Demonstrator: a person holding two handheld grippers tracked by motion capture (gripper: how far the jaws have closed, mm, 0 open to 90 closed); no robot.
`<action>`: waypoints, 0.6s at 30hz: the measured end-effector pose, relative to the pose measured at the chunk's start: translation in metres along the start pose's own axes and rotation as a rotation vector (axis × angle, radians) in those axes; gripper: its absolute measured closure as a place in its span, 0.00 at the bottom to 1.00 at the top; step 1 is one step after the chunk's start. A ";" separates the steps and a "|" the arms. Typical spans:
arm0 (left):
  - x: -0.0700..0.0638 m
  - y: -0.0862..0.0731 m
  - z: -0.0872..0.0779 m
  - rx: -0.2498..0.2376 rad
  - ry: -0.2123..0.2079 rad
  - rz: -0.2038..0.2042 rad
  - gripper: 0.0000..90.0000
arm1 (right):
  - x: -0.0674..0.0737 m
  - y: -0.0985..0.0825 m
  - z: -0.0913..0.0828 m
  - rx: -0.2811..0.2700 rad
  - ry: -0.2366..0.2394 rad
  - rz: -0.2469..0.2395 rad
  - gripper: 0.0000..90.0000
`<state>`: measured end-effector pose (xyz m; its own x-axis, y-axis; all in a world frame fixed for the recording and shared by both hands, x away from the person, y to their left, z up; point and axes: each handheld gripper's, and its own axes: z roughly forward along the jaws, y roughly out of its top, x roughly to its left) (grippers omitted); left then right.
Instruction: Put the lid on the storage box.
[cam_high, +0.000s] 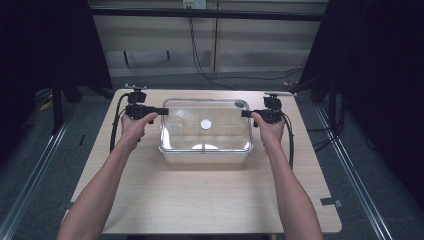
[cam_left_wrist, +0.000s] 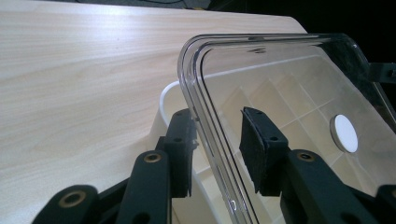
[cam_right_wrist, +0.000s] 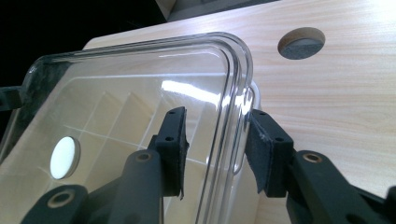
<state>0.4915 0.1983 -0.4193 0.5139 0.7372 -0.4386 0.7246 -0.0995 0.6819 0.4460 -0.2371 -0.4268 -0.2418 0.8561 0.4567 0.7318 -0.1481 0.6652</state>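
A clear plastic lid (cam_high: 185, 131) with a white round disc (cam_high: 206, 124) at its middle lies over a white box (cam_high: 205, 156) with inner compartments. My left gripper (cam_high: 162, 111) reaches in at the lid's left end. In the left gripper view the lid's rim (cam_left_wrist: 205, 116) runs between the jaws of the left gripper (cam_left_wrist: 217, 121); the far pad stands off it, so the gripper is open. My right gripper (cam_high: 245, 114) is at the lid's right end. In the right gripper view the right gripper (cam_right_wrist: 218, 119) straddles the rim (cam_right_wrist: 233, 93) with a gap on the inner side, open.
The box stands on a light wooden table (cam_high: 200, 200) with bare wood in front of it and to both sides. A round hole (cam_right_wrist: 301, 43) is cut in the tabletop near the right far corner. Cables trail from both grippers. Dark curtains and floor rails flank the table.
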 end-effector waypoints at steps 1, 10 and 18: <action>0.001 0.000 0.000 0.010 0.001 0.009 0.72 | 0.000 0.000 0.001 0.004 -0.005 0.001 0.66; 0.003 -0.003 0.009 0.044 0.024 0.017 0.68 | 0.000 -0.005 0.011 0.024 -0.054 0.002 0.63; 0.009 -0.007 0.014 0.059 0.009 -0.010 0.66 | -0.004 -0.011 0.016 0.014 -0.054 0.029 0.63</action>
<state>0.4975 0.1958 -0.4363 0.5025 0.7445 -0.4396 0.7559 -0.1314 0.6414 0.4485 -0.2307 -0.4451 -0.1859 0.8771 0.4428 0.7473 -0.1664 0.6433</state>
